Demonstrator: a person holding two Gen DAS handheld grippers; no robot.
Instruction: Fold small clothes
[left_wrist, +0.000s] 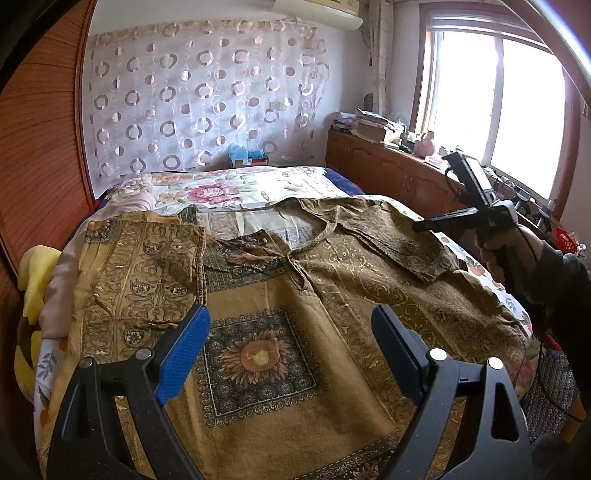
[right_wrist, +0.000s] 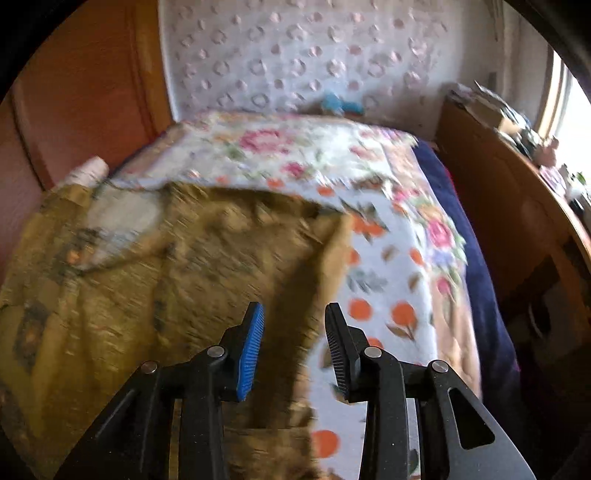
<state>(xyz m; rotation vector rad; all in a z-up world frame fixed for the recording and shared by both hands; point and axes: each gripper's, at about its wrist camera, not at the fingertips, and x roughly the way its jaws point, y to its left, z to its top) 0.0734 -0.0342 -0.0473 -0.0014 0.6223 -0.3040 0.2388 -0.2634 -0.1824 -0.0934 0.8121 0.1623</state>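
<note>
A mustard-brown patterned top (left_wrist: 288, 295) lies face up on the bed, with a sunflower square on its chest. Its left side and sleeve (left_wrist: 144, 258) are folded inward; the right sleeve (left_wrist: 402, 236) lies folded across its shoulder. My left gripper (left_wrist: 291, 339) is open and empty, held above the chest. My right gripper (right_wrist: 293, 339) is open and empty above the garment's right edge (right_wrist: 325, 258); that view is motion-blurred. The right gripper also shows in the left wrist view (left_wrist: 465, 218), held in a hand at the bed's right side.
A floral quilt (left_wrist: 236, 188) covers the bed. A wooden panel (left_wrist: 40, 155) stands on the left, a wooden cabinet (left_wrist: 391, 170) with clutter on the right under the window. Yellow cloth (left_wrist: 35, 277) hangs at the bed's left edge.
</note>
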